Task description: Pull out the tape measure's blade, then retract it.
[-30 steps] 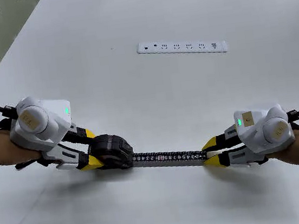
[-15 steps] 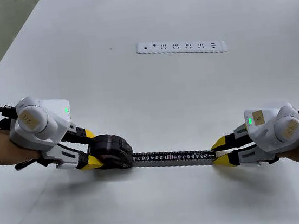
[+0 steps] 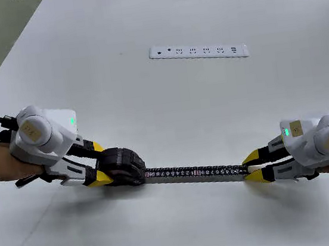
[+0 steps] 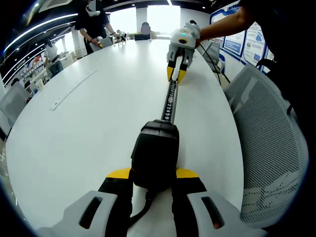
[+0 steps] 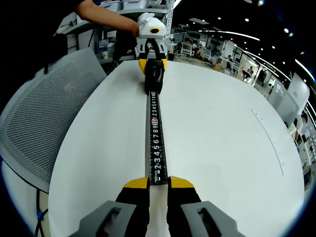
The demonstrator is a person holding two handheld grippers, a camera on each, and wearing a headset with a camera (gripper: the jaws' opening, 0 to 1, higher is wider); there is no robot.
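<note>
A black tape measure case (image 3: 122,166) lies on the white table, and my left gripper (image 3: 100,163) is shut on it; the case (image 4: 155,153) sits between the yellow-tipped jaws in the left gripper view. Its dark numbered blade (image 3: 194,172) stretches right along the table to my right gripper (image 3: 254,166), which is shut on the blade's end. In the right gripper view the blade (image 5: 156,143) runs straight away from the jaws to the case (image 5: 154,75). In the left gripper view the right gripper (image 4: 176,73) holds the far end of the blade (image 4: 170,98).
A white power strip (image 3: 198,51) lies further back at the table's middle. A grey mesh chair (image 4: 269,143) stands beside the table's near edge. Black cables trail from both grippers. People stand at the table's far end (image 4: 91,19).
My right gripper has moved to the right with the blade's end, so more of the blade is out. The left gripper and the case have stayed put.
</note>
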